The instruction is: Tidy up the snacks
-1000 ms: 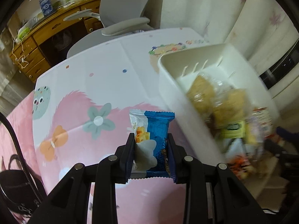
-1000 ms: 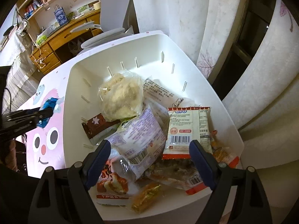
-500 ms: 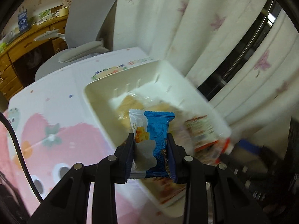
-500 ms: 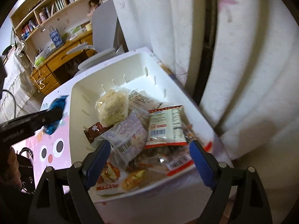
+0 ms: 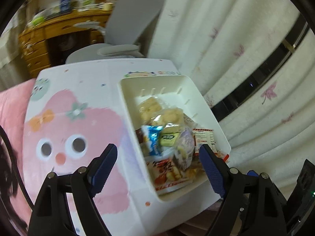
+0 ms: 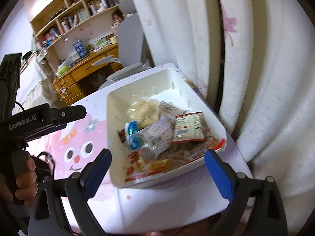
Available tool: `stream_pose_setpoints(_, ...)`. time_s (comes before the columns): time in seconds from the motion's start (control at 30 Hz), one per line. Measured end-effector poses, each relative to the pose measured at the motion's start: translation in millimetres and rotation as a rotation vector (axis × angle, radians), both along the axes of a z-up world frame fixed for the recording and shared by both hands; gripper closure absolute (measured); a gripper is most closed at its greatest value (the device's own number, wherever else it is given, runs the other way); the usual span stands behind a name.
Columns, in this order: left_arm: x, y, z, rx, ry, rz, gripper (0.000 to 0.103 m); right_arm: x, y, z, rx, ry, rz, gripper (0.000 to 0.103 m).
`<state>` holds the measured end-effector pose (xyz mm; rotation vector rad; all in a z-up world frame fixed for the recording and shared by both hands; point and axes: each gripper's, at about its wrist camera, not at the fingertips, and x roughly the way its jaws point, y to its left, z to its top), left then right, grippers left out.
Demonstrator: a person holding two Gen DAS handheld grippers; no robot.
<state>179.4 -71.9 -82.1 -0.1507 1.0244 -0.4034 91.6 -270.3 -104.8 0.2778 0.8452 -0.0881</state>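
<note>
Snacks fill the white bin (image 5: 212, 116), which sits on my cartoon tablecloth (image 5: 78, 122) by the curtain (image 5: 246, 45). A blue packet (image 5: 152, 139), crinkled and shiny, lies at the pile's nine o'clock edge, touching a yellow-green packet (image 5: 169, 137). My left gripper (image 5: 157, 165) is spread wide, empty. My right gripper (image 6: 157, 171) is spread too, holding nothing.
</note>
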Motion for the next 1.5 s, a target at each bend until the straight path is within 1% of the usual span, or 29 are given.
stream_pose_setpoints(0.07,-8,15,1,0.008,0.01,0.045,0.015,-1,4,4,0.026,0.011,0.044,0.004)
stream_pose_setpoints(0.13,-17,28,-1,0.024,0.031,0.08,0.014,3,8,6,0.044,0.028,0.076,0.003)
stream_pose_setpoints(0.2,-29,41,-3,0.055,0.06,0.109,0.014,8,12,7,0.077,0.053,0.123,0.002)
stream_pose_setpoints(0.3,-47,56,-6,0.093,0.085,0.157,0.007,15,18,13,0.114,0.083,0.169,0.0)
stream_pose_setpoints(0.33,-52,59,-6,0.1,0.091,0.171,0.004,16,23,15,0.115,0.09,0.2,0.0)
stream_pose_setpoints(0.37,-58,63,-4,0.103,0.096,0.186,0.001,16,26,17,0.108,0.097,0.221,0.0)
stream_pose_setpoints(0.43,-68,67,2,0.097,0.101,0.209,0.001,16,37,20,0.077,0.127,0.284,0.0)
stream_pose_setpoints(0.5,-77,68,9,0.085,0.105,0.209,0.001,12,49,24,0.059,0.162,0.38,0.0)
stream_pose_setpoints(0.53,-80,66,14,0.088,0.101,0.203,0.001,9,52,26,0.064,0.167,0.404,0.0)
stream_pose_setpoints(0.6,-84,62,24,0.125,0.096,0.208,0.001,4,50,31,0.093,0.175,0.427,0.0)
stream_pose_setpoints(0.67,-88,57,35,0.168,0.073,0.213,0.001,0,47,40,0.093,0.198,0.448,0.0)
stream_pose_setpoints(0.77,-94,49,52,0.202,0.037,0.201,0.001,-4,39,54,0.087,0.224,0.436,0.0)
stream_pose_setpoints(0.83,-97,46,63,0.193,0.025,0.198,0.001,-8,35,64,0.086,0.253,0.405,0.0)
stream_pose_setpoints(0.87,-101,43,68,0.182,0.01,0.195,0.001,-10,34,67,0.092,0.264,0.397,0.0)
stream_pose_setpoints(0.93,-106,37,76,0.188,-0.028,0.195,0.001,-17,34,73,0.083,0.275,0.372,0.0)
stream_pose_setpoints(1.0,-112,30,80,0.213,-0.063,0.197,0.001,-24,36,77,0.059,0.261,0.366,0.0)
stream_pose_setpoints(1.07,-116,24,78,0.238,-0.076,0.212,0.001,-33,39,82,0.031,0.22,0.369,0.0)
stream_pose_setpoints(1.13,-120,20,77,0.268,-0.09,0.246,0.001,-39,39,85,0.011,0.187,0.349,0.0)
stream_pose_setpoints(1.2,-124,19,80,0.29,-0.125,0.3,0.001,-42,38,86,-0.004,0.164,0.328,0.0)
stream_pose_setpoints(1.3,-126,18,80,0.289,-0.123,0.321,0.001,-43,36,87,-0.022,0.163,0.323,0.0)
stream_pose_setpoints(1.43,-128,16,77,0.294,-0.094,0.34,0.001,-39,34,88,-0.039,0.155,0.321,0.0)
stream_pose_setpoints(1.5,-129,14,74,0.295,-0.084,0.339,0.001,-38,35,88,-0.047,0.166,0.333,0.0)
